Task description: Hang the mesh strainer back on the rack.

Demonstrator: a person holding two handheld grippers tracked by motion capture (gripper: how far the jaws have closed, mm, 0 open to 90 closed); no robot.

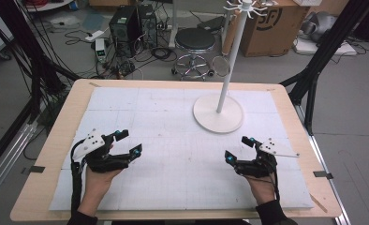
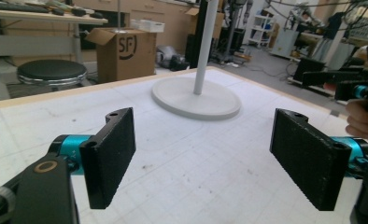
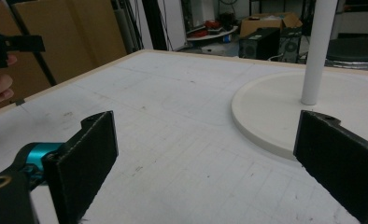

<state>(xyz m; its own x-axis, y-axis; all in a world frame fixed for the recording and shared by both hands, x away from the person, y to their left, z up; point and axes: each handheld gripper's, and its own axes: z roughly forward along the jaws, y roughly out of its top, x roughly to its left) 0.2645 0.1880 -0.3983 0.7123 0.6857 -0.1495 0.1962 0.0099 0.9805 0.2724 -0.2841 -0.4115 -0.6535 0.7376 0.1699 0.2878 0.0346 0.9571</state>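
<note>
White stand [image 1: 218, 112], a tall thin pole on a broad round base, sits far-right on the table [image 1: 47, 154]; I judge it rigid, smooth and bottom-heavy, best gripped low on the pole, while my left gripper [image 1: 125, 143] and right gripper [image 1: 237, 148] gape wide, empty.

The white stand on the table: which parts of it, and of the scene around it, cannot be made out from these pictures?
- White stand: in the high view its hooked top is cut by the upper edge; both claw views cut the pole off.
- Hanging ring: too small in the high view to identify.
- Right claw: its far jaw is cut by the frame corner in the right gripper view.
- Left claw: open, nothing between the jaws.
</note>
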